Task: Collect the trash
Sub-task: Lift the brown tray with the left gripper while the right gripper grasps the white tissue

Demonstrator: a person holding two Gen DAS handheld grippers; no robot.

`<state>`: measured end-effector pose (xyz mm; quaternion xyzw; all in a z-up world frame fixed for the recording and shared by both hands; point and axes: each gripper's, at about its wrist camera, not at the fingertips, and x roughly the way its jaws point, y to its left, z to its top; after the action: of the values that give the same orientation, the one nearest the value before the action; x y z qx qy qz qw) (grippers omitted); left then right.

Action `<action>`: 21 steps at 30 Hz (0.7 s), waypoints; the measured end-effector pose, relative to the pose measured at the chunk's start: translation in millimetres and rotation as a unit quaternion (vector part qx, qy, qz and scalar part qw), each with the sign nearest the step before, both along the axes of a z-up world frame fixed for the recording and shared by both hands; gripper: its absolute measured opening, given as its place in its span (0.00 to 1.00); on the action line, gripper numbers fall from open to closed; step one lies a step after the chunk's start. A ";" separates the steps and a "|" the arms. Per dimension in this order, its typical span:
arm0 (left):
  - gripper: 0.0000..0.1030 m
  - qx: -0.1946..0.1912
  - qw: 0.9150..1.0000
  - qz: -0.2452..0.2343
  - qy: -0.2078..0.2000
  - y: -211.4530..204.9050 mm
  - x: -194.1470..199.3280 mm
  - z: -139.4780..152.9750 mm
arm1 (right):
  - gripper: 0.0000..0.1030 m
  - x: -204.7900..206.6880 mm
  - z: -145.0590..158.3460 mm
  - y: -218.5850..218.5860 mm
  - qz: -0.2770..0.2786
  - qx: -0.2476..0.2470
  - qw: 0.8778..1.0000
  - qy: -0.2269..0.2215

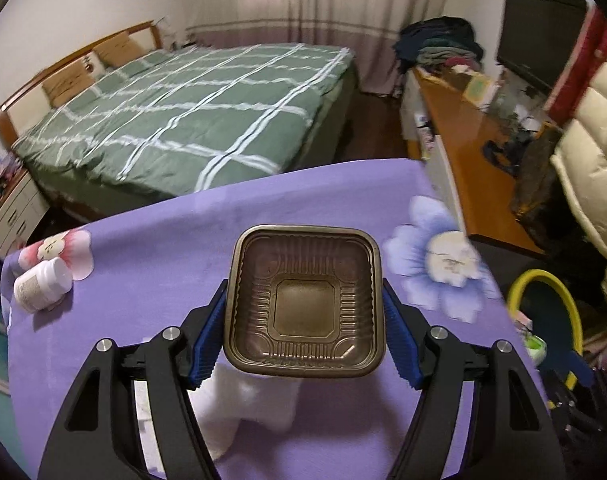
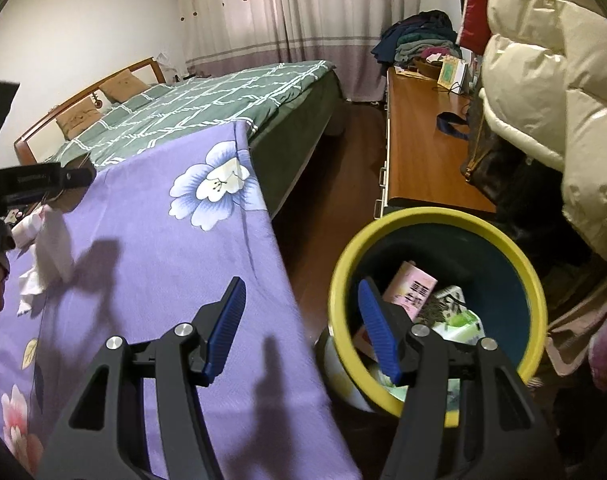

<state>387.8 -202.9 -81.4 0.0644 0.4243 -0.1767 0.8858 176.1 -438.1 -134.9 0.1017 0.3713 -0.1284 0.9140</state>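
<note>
My left gripper is shut on a brown plastic tray and holds it above the purple flowered tablecloth. Crumpled white tissue lies on the cloth under the tray. A white pill bottle lies on its side at the cloth's left edge. My right gripper is open and empty, over the gap between the table's edge and a yellow-rimmed trash bin that holds a pink box and wrappers. The left gripper and the tissue also show in the right wrist view.
A bed with a green checked cover stands beyond the table. A wooden desk with clutter and a dark monitor runs along the right. A cream puffy jacket hangs over the bin's far side. The bin rim sits right of the table.
</note>
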 end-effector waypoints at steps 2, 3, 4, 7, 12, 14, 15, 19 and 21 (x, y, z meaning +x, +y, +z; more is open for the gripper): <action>0.67 -0.006 1.000 -0.012 -0.004 -10.3 -12.8 6.6 | 0.54 -13.9 4.0 -6.8 -0.002 0.000 1.000 -0.005; 0.67 -0.011 1.000 -0.019 -0.006 -16.0 -19.1 10.7 | 0.54 -19.8 6.1 -9.3 -0.003 0.000 1.000 -0.008; 0.67 -0.014 1.000 -0.024 -0.008 -20.6 -23.7 13.2 | 0.54 -27.0 8.4 -12.9 -0.006 0.000 1.000 -0.012; 0.67 -0.014 0.999 -0.042 -0.016 -38.5 -40.4 24.6 | 0.54 -42.0 13.5 -21.7 -0.010 0.004 1.000 -0.020; 0.67 -0.015 0.998 -0.056 -0.026 -54.1 -54.7 45.5 | 0.54 -55.7 15.5 -31.7 -0.014 0.010 1.000 -0.026; 0.67 -0.013 0.998 -0.060 -0.031 -57.6 -59.7 54.9 | 0.54 -57.4 15.0 -31.2 -0.010 0.011 1.000 -0.026; 0.67 -0.013 0.998 -0.062 -0.031 -58.8 -62.3 59.8 | 0.54 -58.6 15.0 -30.8 -0.008 0.013 1.000 -0.026; 0.68 -0.019 0.997 -0.068 -0.027 -59.7 -69.8 74.3 | 0.54 -63.0 18.2 -26.4 0.009 0.025 0.999 -0.039; 0.68 -0.016 0.997 -0.067 -0.035 -59.4 -73.6 80.6 | 0.55 -63.3 21.8 -18.5 0.024 0.030 0.998 -0.047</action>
<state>314.2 -262.3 -0.8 0.0852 0.3852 -0.2403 0.8869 112.7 -456.6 -113.1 0.1259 0.3340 -0.0902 0.9298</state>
